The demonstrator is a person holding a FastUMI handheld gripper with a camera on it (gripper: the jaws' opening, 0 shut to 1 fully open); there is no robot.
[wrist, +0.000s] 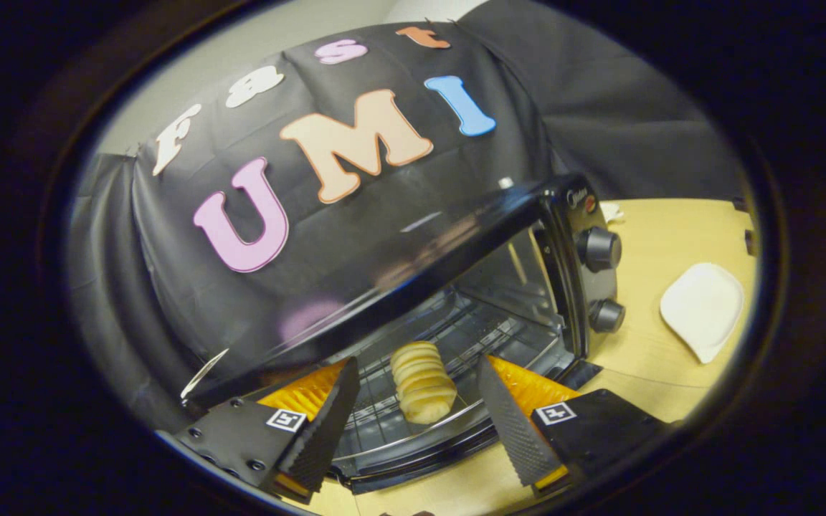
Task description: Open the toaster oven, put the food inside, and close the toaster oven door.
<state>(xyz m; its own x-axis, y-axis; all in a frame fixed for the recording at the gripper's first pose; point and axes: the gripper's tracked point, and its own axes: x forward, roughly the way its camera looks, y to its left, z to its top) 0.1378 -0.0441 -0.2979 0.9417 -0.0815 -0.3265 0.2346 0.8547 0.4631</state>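
Pale wooden table (671,236) under black-draped booth, bearing open toaster oven (563,236) and white plate (702,308). Gripper (416,416) spread wide, holding nothing; ridged pastry (424,383) on oven rack between fingers.

**A staged booth, not a real kitchen**

Black cloth (599,93) hangs in folds as a backdrop behind a pale wooden table (671,236), with a plain light wall above it. A black countertop toaster oven (563,251) stands on that table beside a white, flat dish-like item (702,308), possibly a plate. Kitchen things without kitchen fittings suggest a recording setup, likely in a lab or office.
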